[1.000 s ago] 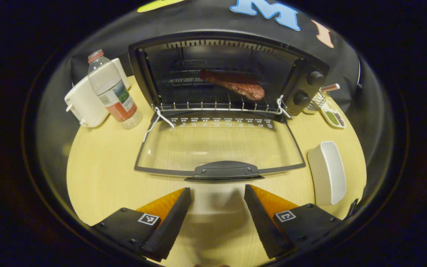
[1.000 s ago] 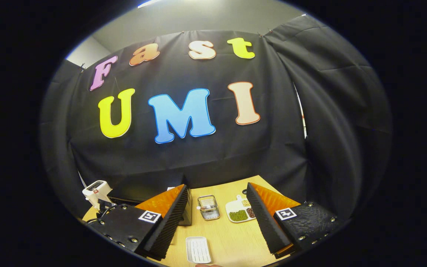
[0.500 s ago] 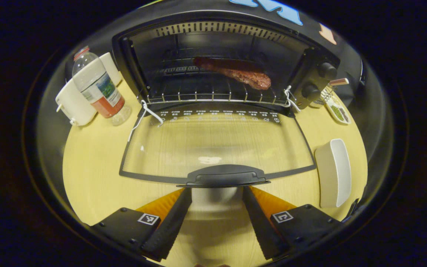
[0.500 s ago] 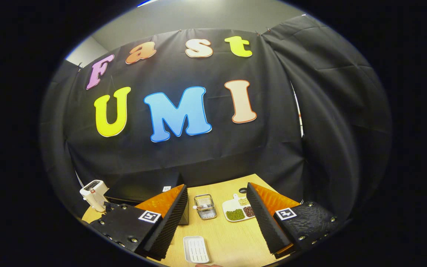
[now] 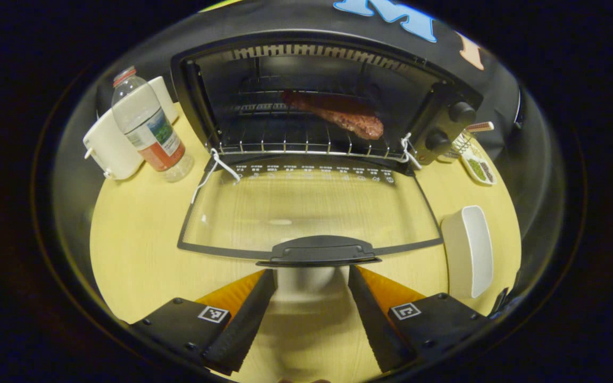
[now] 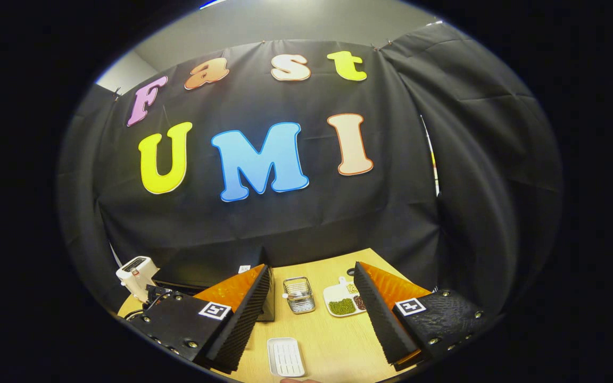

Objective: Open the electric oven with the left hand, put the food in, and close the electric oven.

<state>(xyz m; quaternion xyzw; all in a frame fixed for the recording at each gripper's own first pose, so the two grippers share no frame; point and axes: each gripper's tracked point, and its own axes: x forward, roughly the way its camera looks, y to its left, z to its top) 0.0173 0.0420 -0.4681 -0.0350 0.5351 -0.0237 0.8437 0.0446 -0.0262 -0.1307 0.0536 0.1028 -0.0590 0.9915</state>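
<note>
The electric oven (image 5: 317, 101) stands open at the back of a pale wooden tabletop (image 5: 136, 239), its glass door (image 5: 306, 210) folded down flat toward the camera in the left gripper view. The food (image 5: 338, 113), a reddish-brown strip of meat, lies on the wire rack (image 5: 296, 141) inside the cavity, toward the right side. Two black knobs sit on the oven's right-hand panel. The left gripper (image 5: 311, 276) hovers just in front of the door's black handle (image 5: 318, 250), its fingers spread apart and holding nothing, one tip on either side of the handle's middle and just short of it. To the left of the oven stand a clear plastic bottle (image 5: 149, 133) with a red cap and a white appliance (image 5: 112, 141) behind it. A white rectangular dish (image 5: 469, 250) lies on the tabletop to the right of the door, with a small plate of green and dark grains (image 5: 478, 167) farther back.

In the right gripper view, the right gripper (image 6: 312, 276) is raised and pointed at the booth's black cloth wall, its fingers spread wide and empty. Below them lie a white ridged tray (image 6: 285, 357), a small wire basket (image 6: 299, 295) and the grain plate (image 6: 345, 299).
</note>
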